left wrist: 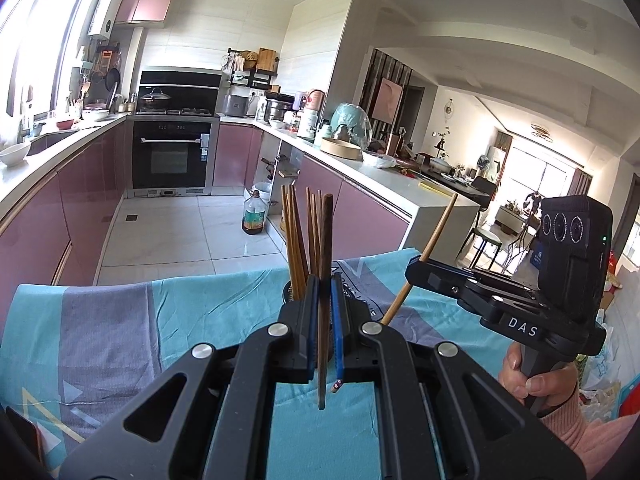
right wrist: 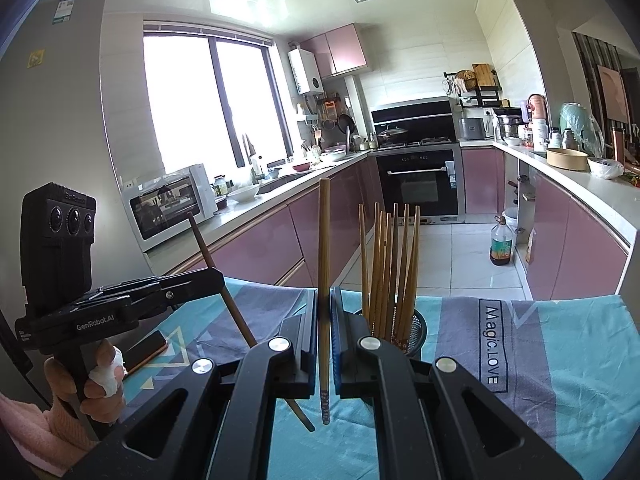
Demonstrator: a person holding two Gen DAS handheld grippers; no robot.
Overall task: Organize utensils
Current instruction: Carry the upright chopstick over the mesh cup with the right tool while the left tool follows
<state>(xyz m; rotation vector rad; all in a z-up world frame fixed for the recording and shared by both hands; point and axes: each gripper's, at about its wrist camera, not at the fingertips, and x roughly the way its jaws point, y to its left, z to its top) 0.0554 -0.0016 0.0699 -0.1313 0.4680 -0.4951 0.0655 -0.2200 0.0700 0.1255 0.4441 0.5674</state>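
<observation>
Both claws clamped on one chopstick each, left gripper point(left wrist: 325, 300) on the dark chopstick point(left wrist: 326, 248), right gripper point(right wrist: 325, 312) on the light chopstick point(right wrist: 323, 248), upright, likely for dropping into the holder point(right wrist: 416, 328) with the rest.

Your left tongs point(left wrist: 325, 304) are clamped shut on a dark brown wooden chopstick point(left wrist: 326, 240), holding it nearly upright, and your left hand point(right wrist: 96, 376), a white bandage on one finger, grips the handle below. Your right tongs point(right wrist: 325, 316) pinch a lighter tan wooden chopstick point(right wrist: 324, 232) upright, your right hand point(left wrist: 532, 380) wrapped round its handle in a pink sleeve point(left wrist: 576, 424).
</observation>
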